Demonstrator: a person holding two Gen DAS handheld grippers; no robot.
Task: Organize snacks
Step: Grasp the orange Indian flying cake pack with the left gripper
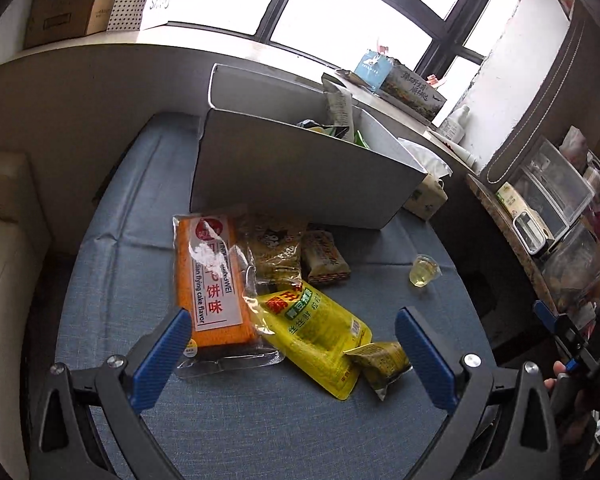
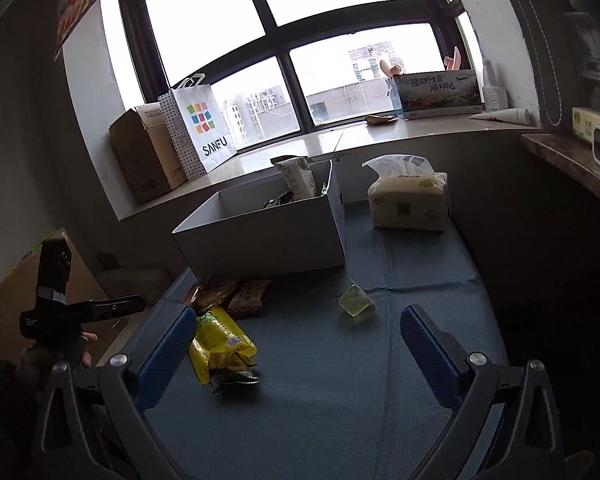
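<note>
Several snack packs lie on the blue tablecloth (image 1: pixel 260 420) in front of a grey box (image 1: pixel 300 176) that holds some packs. In the left wrist view I see an orange cake pack (image 1: pixel 212 280), a yellow pack (image 1: pixel 312 332), a small olive pack (image 1: pixel 382 362), two brownish packs (image 1: pixel 324 258) and a jelly cup (image 1: pixel 423 270). My left gripper (image 1: pixel 294 330) is open just above the yellow and orange packs, holding nothing. My right gripper (image 2: pixel 298 328) is open over the cloth, between the yellow pack (image 2: pixel 220 340) and the jelly cup (image 2: pixel 356 304). The grey box (image 2: pixel 268 236) stands beyond.
A tissue pack (image 2: pixel 410 200) sits right of the box. The windowsill behind carries a cardboard box (image 2: pixel 140 156), a paper bag (image 2: pixel 200 128) and a printed carton (image 2: pixel 438 90). Shelves with clear containers (image 1: pixel 556 192) stand at the right. A cream seat (image 1: pixel 4 280) lies left.
</note>
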